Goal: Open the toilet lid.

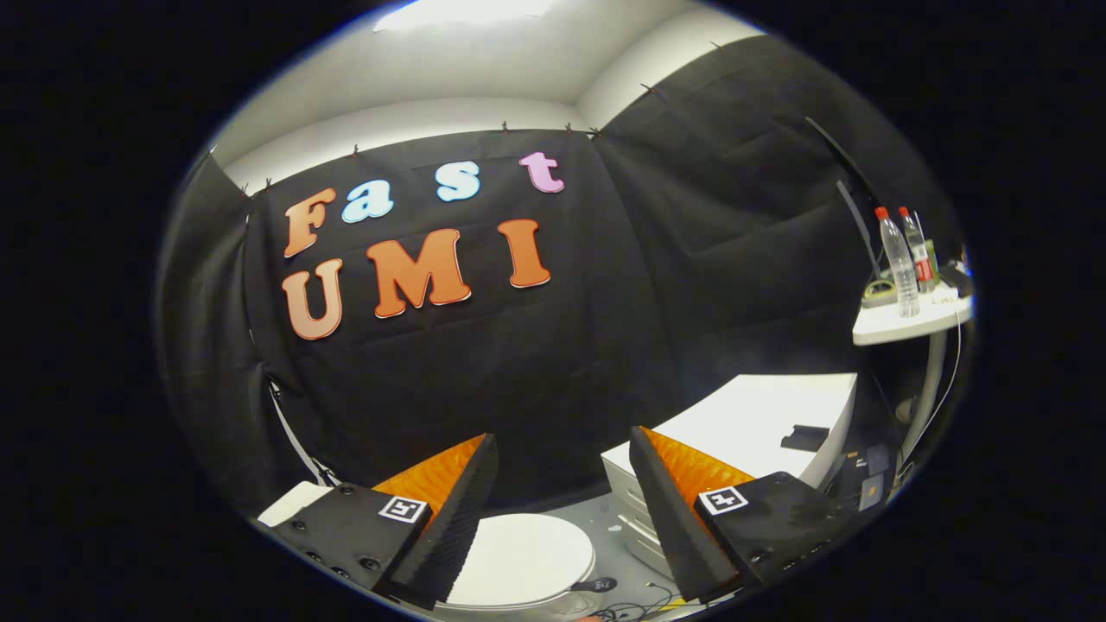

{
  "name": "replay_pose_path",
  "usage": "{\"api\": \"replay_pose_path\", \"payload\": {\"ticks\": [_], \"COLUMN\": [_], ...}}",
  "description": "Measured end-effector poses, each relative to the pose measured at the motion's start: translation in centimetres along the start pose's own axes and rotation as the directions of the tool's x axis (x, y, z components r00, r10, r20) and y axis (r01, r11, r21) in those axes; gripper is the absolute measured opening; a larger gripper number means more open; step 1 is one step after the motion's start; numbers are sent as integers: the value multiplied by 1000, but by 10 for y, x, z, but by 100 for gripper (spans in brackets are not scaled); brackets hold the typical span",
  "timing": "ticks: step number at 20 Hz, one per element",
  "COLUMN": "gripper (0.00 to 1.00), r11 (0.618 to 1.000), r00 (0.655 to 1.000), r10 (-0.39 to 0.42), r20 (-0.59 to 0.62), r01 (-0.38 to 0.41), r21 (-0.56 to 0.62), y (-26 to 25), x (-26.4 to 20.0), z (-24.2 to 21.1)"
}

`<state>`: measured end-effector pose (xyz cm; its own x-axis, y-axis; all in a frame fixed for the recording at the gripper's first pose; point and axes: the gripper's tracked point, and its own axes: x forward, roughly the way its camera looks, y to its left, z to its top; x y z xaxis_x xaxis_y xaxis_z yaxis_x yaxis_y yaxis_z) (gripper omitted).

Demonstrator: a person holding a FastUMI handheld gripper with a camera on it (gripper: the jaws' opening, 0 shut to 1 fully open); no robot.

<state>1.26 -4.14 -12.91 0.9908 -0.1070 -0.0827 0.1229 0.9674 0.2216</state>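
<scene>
Gripper (562, 458) fingers sit nearest the camera, spread well apart with nothing held between them; the jaws are released and touch no object. Each finger (449, 518) carries a small square marker tag on its base block. Below and between the fingers lies the toilet lid (518, 561), a white rounded disc lying flat and closed (its far edge faces the cloth wall); it sits lower than the fingertips and is not in contact with either of them. Just beside the lid, toward the right finger, a small dark object (594, 585) and some thin cables (644, 600) rest on the grey floor (605, 518). Behind the right finger stands a white cabinet (752, 415) with drawer fronts on its near face, and a small black item (805, 437) lies on its top. Farther off to the right, a white round side table (907, 324) on a curved pole holds two clear bottles with red caps (899, 263) and some other small things too blurred to identify. Black cloth wall (484, 371) closes the back of the booth, with a pale ceiling (449, 69) and a bright light panel above it.
</scene>
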Motion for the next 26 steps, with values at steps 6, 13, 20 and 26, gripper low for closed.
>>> {"api": "replay_pose_path", "payload": {"ticks": [6,13,20,26], "gripper": [98,99,99,99], "r11": [998,993,962,925], "r00": [991,959,892,823], "r10": [-64,-116,-168,-128], "r20": [-120,-259,-419,-553], "r01": [60,117,242,300], "r21": [-36,-14,129,233], "y": [-36,-69,-94,-98], "x": [11,19,17,11], "z": [-122,-244,-340,-393]}}
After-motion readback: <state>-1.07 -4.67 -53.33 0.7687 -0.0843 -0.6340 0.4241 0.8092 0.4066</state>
